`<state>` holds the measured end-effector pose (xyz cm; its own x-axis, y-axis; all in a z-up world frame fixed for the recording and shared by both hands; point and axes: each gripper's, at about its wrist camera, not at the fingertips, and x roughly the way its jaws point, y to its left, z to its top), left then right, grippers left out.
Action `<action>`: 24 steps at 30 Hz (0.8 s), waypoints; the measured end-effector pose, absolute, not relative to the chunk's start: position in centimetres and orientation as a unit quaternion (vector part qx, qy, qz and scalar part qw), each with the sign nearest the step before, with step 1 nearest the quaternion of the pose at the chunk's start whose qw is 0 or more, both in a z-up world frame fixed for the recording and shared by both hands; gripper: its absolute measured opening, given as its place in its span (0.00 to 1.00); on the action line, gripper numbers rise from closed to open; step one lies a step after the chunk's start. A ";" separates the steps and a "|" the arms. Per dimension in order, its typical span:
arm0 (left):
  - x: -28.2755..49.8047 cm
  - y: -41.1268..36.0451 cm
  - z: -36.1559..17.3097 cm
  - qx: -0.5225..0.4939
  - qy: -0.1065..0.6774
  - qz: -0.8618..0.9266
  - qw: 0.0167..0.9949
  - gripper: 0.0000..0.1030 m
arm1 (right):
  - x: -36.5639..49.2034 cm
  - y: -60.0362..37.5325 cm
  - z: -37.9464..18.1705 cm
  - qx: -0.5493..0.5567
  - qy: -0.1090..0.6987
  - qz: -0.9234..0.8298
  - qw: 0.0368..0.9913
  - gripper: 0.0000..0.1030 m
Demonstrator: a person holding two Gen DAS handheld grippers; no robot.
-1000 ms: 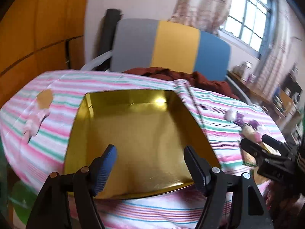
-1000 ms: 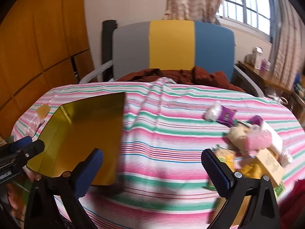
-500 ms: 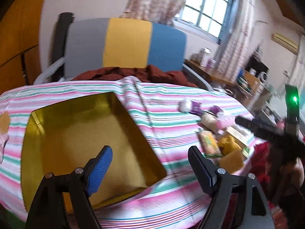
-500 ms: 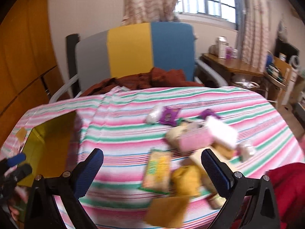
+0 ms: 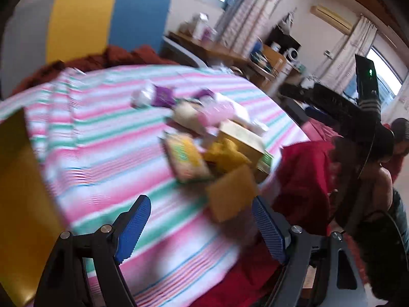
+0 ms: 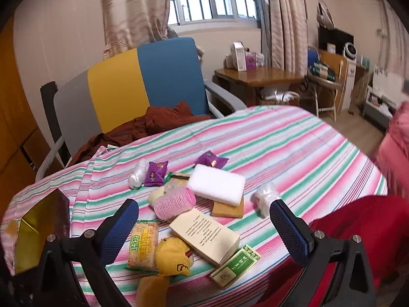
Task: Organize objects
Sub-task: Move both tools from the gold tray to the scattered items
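A: Gold-lined, the open square tin [image 6: 38, 232] sits at the left end of the pink-and-green striped tablecloth [image 6: 294, 153], well apart from a heap of small goods: a pink hair roller [image 6: 175, 203], a white foam block [image 6: 216, 185], a cream printed carton [image 6: 204, 235].

B: And the grippers?

A: The right gripper [image 6: 204, 230] hangs over the heap, blue pads wide apart, empty. The left gripper [image 5: 202, 230] likewise. Best picked: one loose edge item, squarely.

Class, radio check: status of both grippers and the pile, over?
Left gripper open, empty. Right gripper open, empty, above the pile. Gold tin empty at table's left. Nothing blocking the cream box.
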<state>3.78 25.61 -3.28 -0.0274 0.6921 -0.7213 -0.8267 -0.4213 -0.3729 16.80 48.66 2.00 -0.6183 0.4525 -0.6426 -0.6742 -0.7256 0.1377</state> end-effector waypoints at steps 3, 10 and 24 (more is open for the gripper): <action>4.8 27.6 -4.1 -0.450 0.086 0.698 0.550 0.81 | 16.7 48.7 1.0 -0.306 0.184 0.879 0.317 1.00; 5.5 30.2 -6.2 -0.470 0.086 0.681 0.556 0.81 | 17.0 49.8 -0.6 -0.296 0.234 0.878 0.294 1.00; 5.2 33.9 -10.1 -0.523 0.079 0.656 0.538 0.83 | 17.3 50.5 -1.4 -0.280 0.286 0.874 0.277 1.00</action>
<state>5.21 33.89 -10.12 0.1256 0.6229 -0.7721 -0.7885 -0.4096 -0.4587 17.32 50.46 -1.44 -0.6904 0.3242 -0.6467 -0.6436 -0.6835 0.3444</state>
